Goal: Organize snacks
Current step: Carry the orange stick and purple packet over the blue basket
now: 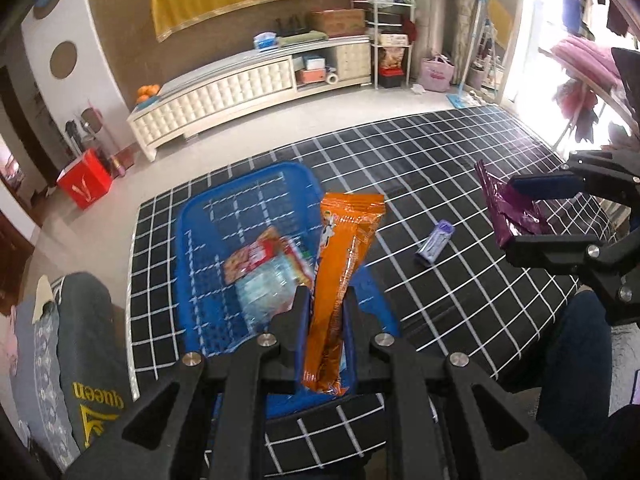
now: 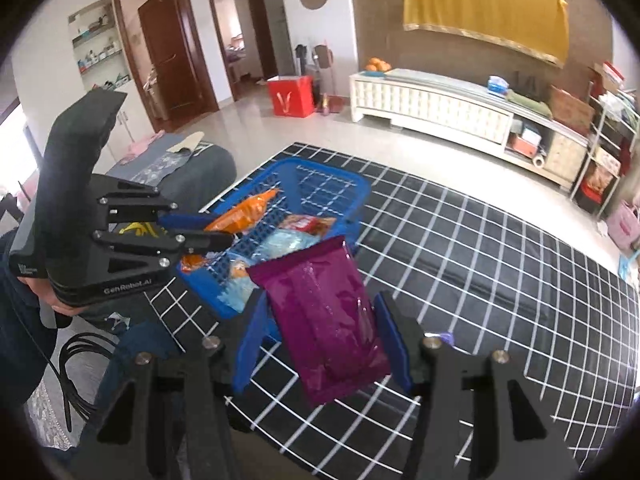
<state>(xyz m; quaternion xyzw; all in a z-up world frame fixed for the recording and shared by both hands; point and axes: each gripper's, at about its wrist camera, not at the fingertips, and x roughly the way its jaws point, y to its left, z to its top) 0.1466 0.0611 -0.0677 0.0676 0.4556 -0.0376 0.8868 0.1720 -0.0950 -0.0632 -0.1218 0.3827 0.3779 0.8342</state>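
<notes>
Left tool [image 1: 325,304] clamps orange packet [image 1: 340,280] above blue basket [image 1: 192,248]; right tool [image 2: 326,332] grips purple pouch [image 2: 324,312]. Risk: slick pouch slips, lands beside basket.

Daylight floods the room from the window [image 1: 532,40] beyond and to the right of the left gripper [image 1: 326,300], and it burns out to pure white there, washing a hazy bloom over the far right corner of the checked mat [image 1: 460,152]. The tiled floor [image 2: 280,120] ahead of the right gripper [image 2: 326,320] shines with soft reflections. Glare glints on the purple snack packet [image 2: 328,312] held between its fingers. Shadows are faint and soft. Both fisheye views bend the mat's grid lines and the long cabinet [image 1: 224,96], with dark vignetting at the corners. Fine detail looks slightly soft throughout.
</notes>
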